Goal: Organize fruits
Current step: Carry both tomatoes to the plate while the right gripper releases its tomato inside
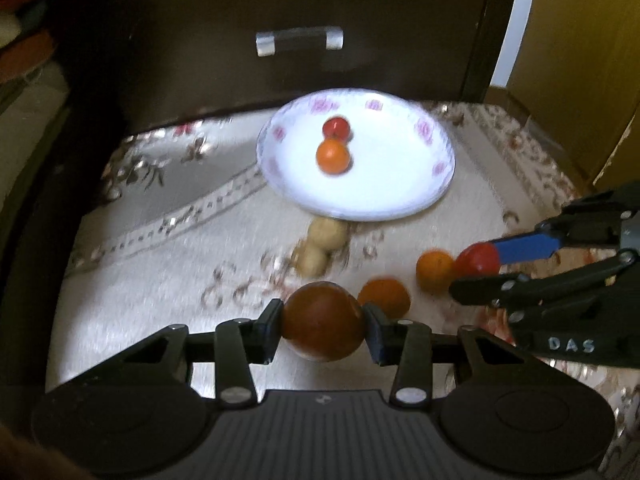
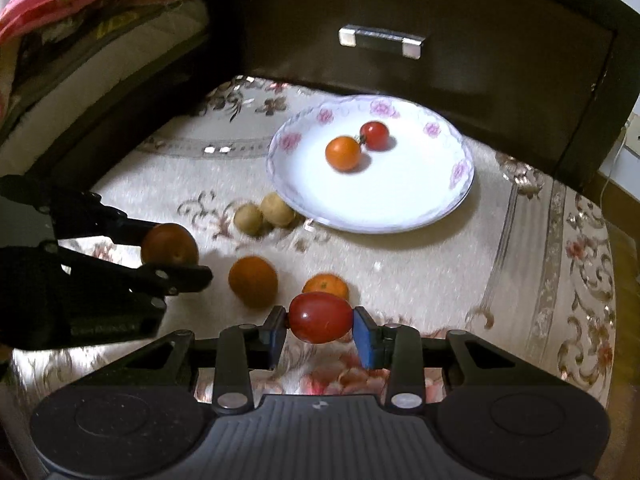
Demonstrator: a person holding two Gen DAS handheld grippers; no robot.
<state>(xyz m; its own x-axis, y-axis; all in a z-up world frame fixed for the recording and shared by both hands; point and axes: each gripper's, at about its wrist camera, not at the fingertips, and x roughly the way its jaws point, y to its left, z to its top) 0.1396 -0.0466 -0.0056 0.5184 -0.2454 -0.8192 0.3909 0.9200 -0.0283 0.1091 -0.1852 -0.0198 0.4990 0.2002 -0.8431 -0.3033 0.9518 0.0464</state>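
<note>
The left tongs are clamped on a dark brownish-red fruit, pinched between both pads and held just above the floral cloth. The right tongs grip a glossy red tomato the same way, side to side between the blue pads.

Just beyond the red tomato lies a small orange fruit, and to its left a duller orange fruit sits apart from it on the cloth. Farther out, two pale tan fruits rest touching each other, just beside the near rim of the white plate. The plate, edged with pink flowers, carries an orange tomato and a smaller red tomato, the two touching near the plate's middle.

The cloth covers the bench, pale with brown and silver scrollwork. Behind the plate stands a dark wooden drawer front with a metal handle. To the left, folded bedding is stacked, topped with pink fabric
</note>
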